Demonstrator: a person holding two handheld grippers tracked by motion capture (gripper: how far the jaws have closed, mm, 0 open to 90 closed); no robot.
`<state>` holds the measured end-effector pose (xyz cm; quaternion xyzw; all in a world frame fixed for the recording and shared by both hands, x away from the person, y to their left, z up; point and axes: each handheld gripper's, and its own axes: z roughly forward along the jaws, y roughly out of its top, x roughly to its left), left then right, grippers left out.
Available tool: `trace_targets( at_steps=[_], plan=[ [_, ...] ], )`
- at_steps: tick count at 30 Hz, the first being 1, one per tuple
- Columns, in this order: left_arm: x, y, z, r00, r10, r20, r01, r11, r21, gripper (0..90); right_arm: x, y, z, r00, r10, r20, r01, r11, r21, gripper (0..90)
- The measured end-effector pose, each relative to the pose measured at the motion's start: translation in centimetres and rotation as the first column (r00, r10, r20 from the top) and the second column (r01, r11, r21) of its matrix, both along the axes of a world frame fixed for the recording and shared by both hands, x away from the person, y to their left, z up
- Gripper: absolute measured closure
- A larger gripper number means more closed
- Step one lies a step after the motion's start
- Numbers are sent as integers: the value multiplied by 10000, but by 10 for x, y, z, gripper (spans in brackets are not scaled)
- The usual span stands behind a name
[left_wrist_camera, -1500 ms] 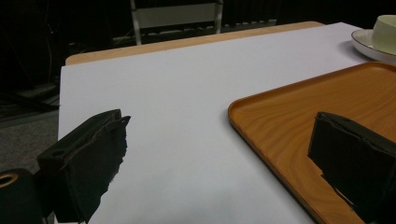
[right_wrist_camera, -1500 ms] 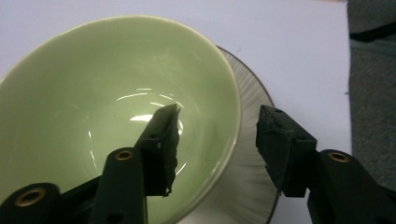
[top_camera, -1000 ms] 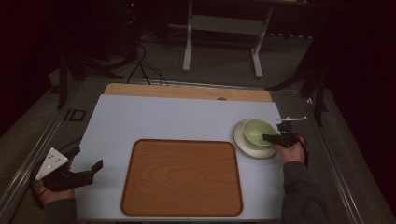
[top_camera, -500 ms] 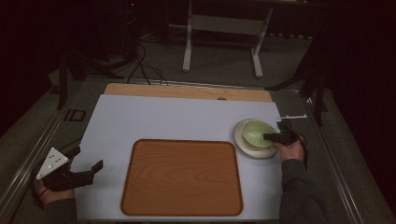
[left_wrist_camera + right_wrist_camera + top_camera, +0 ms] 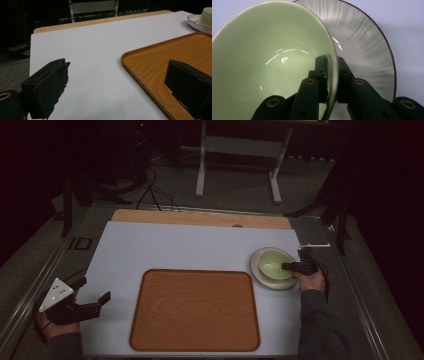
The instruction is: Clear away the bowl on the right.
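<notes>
Dim room, with a white table lit in the middle and dark stands behind it. Over the table's right side, the right gripper has its jaws pinched on the near rim of a pale green bowl, one jaw inside the bowl and one outside; they have just been closing, with the rim between them. That bowl sits on a white plate with a thin dark edge, which spreads out beyond the outer jaw. In the high view the bowl and plate lie straight ahead of the right gripper, just off the right edge of a brown wooden tray.

Well apart, at the table's left edge, the left gripper holds nothing, its jaws spread wide over bare white surface. The tray's corner lies just ahead of its right jaw, and the bowl stands far beyond that.
</notes>
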<state>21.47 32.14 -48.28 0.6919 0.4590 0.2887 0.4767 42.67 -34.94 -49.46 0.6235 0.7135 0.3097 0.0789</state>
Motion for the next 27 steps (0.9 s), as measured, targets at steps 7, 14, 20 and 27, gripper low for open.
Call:
trace_targets(
  at_steps=[7,14,20,27],
  plan=[
    [0,-1,0,10000,-10,-9,10,10000,25,49,-3,-1,3,9998,34,178,-35,10000,66,834],
    [0,0,0,10000,16,54,-16,10000,-29,50,-7,-4,6,9996,-73,267,70,9999,110,834],
    [0,0,1,10000,53,84,-53,10000,-14,51,-9,-3,8,9992,-153,356,151,9999,66,832],
    [-1,0,1,9999,108,101,-108,9999,9,56,-10,-2,10,9989,-106,456,106,9999,19,832]
  ],
)
